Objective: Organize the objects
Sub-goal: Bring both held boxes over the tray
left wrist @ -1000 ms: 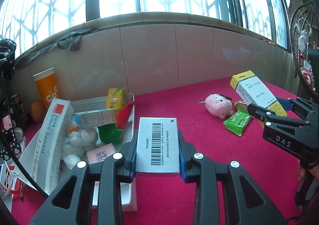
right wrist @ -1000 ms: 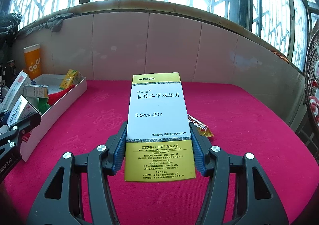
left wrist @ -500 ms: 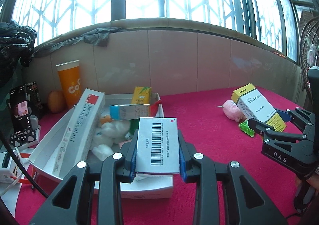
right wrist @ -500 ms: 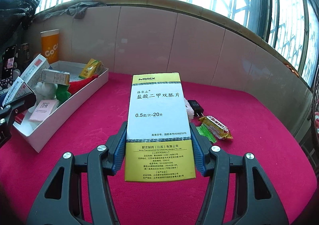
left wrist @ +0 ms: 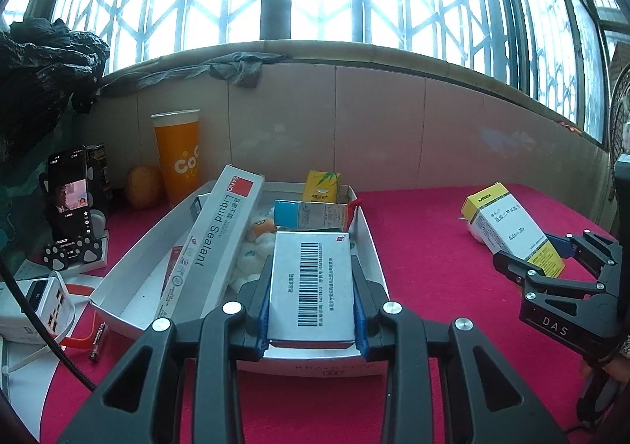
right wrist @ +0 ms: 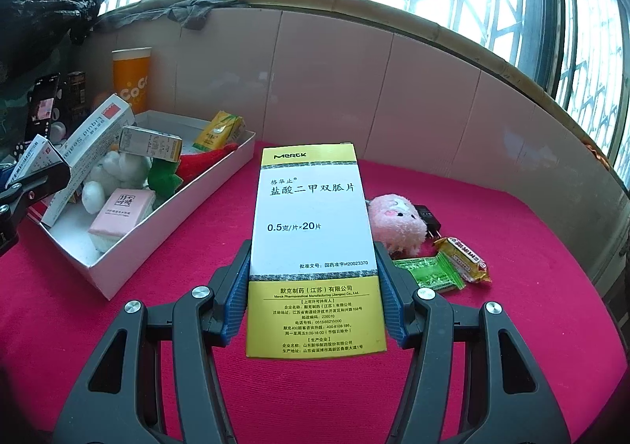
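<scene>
Left gripper: jaws pinch the barcode box above the white tray. Right gripper: jaws clamp the Merck box.

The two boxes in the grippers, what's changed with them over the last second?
Both were carried toward the white tray. The barcode box in the left gripper now hangs over the tray's near end, and the yellow and white Merck box in the right gripper has followed it closer. Both grips stayed clamped, and the tray's contents look unmoved.

Black claw, blue pads
</scene>
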The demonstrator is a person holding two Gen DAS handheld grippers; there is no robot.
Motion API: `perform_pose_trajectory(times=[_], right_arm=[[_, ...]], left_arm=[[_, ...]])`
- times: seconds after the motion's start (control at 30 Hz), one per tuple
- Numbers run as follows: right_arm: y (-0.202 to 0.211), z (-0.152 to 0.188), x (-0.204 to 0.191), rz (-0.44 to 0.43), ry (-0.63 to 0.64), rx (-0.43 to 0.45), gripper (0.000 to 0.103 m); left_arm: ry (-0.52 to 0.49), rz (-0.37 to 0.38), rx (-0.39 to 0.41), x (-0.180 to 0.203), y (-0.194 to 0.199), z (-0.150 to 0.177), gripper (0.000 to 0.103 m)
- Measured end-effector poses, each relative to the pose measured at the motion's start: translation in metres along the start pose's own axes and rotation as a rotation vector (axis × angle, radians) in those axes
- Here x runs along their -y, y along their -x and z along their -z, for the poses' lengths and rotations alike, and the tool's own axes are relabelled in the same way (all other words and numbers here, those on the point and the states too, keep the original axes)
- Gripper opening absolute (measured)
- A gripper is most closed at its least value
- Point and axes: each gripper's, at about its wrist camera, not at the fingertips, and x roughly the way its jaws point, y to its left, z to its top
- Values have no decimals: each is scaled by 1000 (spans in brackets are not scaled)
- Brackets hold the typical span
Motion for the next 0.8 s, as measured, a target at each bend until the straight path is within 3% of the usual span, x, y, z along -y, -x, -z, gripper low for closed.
perform_pose_trajectory(times=[0.23, 0.43, 0.67, 0.8], right_arm=[[-4, -7, -12, -62, 6, 6, 57], [-5, -34, -23, -117, -2, 42, 57], [-21, -86, -33, -234, -70, 9, 57], [-32, -111, -47, -289, -71, -8, 57]], left_arm=[[6, -45, 0, -18, 7, -1, 32], [102, -58, 11, -57, 12, -17, 32], [202, -10, 22, -102, 9, -46, 32], [228, 63, -3, -115, -3, -58, 32]])
